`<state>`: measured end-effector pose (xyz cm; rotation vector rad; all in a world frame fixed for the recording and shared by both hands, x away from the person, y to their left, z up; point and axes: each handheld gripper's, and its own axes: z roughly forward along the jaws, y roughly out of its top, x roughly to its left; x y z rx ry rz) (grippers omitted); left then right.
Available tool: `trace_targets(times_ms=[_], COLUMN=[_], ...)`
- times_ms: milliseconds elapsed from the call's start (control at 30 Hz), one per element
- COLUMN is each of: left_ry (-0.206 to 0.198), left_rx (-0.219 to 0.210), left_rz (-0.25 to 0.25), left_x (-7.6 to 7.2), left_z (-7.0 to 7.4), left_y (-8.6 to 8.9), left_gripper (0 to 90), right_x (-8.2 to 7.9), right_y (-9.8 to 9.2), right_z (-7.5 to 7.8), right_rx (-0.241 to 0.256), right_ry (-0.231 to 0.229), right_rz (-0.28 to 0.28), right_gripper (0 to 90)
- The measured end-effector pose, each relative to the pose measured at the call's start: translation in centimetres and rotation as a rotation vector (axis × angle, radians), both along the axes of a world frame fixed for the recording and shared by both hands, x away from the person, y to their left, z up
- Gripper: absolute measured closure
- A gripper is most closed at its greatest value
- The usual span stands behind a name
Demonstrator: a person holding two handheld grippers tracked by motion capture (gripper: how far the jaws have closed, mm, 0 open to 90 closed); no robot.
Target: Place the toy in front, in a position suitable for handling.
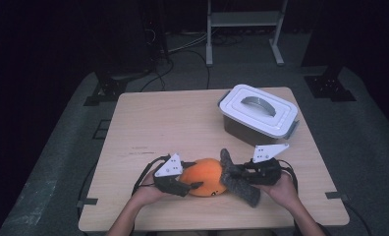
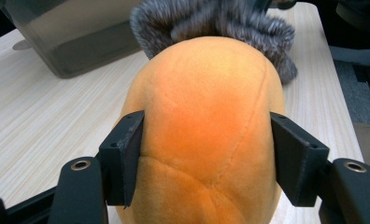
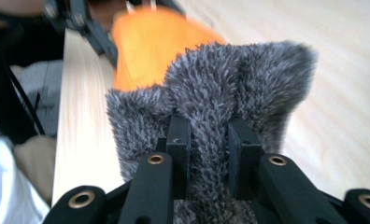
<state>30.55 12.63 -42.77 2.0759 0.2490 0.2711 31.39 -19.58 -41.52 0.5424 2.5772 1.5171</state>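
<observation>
Apparently to steady it, the left tool (image 1: 195,185) clamps the orange plush ball (image 1: 206,176) near the table's (image 1: 173,123) front edge; rightward, the right tool (image 1: 236,172) pinches the grey fuzzy sleeve (image 1: 237,183), likely to draw it over the ball.

Both forearms come in from the near edge of the table, angled inward toward each other. The left hand (image 1: 146,192) holds the left gripper (image 1: 195,186) pointing right, its jaws spread wide and pressed against the two sides of what sits between them. The right hand (image 1: 281,187) holds the right gripper (image 1: 234,174) pointing left, jaws drawn close together, pinching a fold. The two gripper tips seem near each other, though the high view is dim.
</observation>
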Motion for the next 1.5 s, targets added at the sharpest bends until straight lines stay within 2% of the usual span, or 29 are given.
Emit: trace_targets(times_ms=[100,167,233,267,333,433,533,667,767,867,900,967,1033,1133,1200,1233,1333,1433,1500], left_ry=[0.003,0.011,0.017,0.025,0.022,0.012,0.004,0.014,0.021,0.020,0.025,0.040,0.045,0.071,0.053,0.042,0.061,0.098,0.105], left_rx=[0.007,0.008,-0.021,-0.037,-0.032,-0.020,-0.012,-0.019,-0.026,-0.030,-0.030,-0.034,-0.030,-0.062,-0.039,-0.028,-0.040,-0.037,-0.036], left_rz=[-0.004,0.000,0.003,0.007,0.012,0.002,-0.004,0.001,0.014,0.006,0.006,-0.001,-0.003,-0.007,0.003,0.004,-0.019,-0.065,-0.079], left_x=[0.0,0.0,0.0,0.0,0.1,0.1,0.0,0.1,0.1,0.1,0.2,0.2,0.1,0.1,0.0,0.0,0.0,0.0,-0.1], left_z=[0.1,0.3,0.5,0.5,0.5,0.4,0.4,0.3,0.3,0.2,0.2,0.3,0.6,0.9,0.9,0.8,0.7,0.6,0.6], left_y=[-0.1,-0.3,-0.4,-0.5,-0.5,-0.4,-0.4,-0.2,-0.1,-0.1,0.0,-0.1,-0.3,-0.8,-0.9,-0.8,-0.5,-0.4,-0.3], left_gripper=[32.6,26.0,18.9,18.2,19.1,29.5,32.5,34.7,35.0,34.3,34.1,31.7,23.6,13.8,16.3,21.5,26.4,26.9,26.9], right_x=[-0.5,-0.8,-0.9,-0.9,-0.9,-0.8,-0.5,-0.4,-0.7,-1.3,-1.4,-1.5,-1.4,-1.4,-1.4,-1.3,-1.1,-0.6,-0.4], right_y=[0.8,1.9,2.3,2.3,2.3,2.0,1.6,1.1,1.2,1.7,2.0,2.5,2.6,2.6,2.5,2.4,2.1,1.6,1.3], right_z=[0.8,0.6,0.2,0.1,0.3,0.0,-0.2,-0.4,0.1,1.0,1.1,0.7,0.3,0.3,0.2,0.2,0.1,0.0,0.0], right_rx=[0.049,0.016,0.009,0.009,-0.005,-0.001,0.004,-0.029,-0.021,0.027,0.018,-0.014,-0.016,-0.023,-0.021,-0.023,-0.032,-0.033,-0.036], right_ry=[-0.035,-0.038,-0.031,-0.027,-0.039,-0.029,-0.006,0.000,-0.029,-0.068,-0.077,-0.076,-0.060,-0.059,-0.055,-0.054,-0.049,-0.036,-0.032], right_rz=[0.034,0.063,0.074,0.080,0.073,0.070,0.067,0.050,0.039,0.065,0.071,0.084,0.088,0.090,0.090,0.087,0.073,0.052,0.029], right_gripper=[73.1,72.9,72.9,72.9,72.8,72.8,72.5,72.4,72.3,72.4,72.3,72.3,72.4,72.3,72.4,72.4,72.3,72.2,72.2])
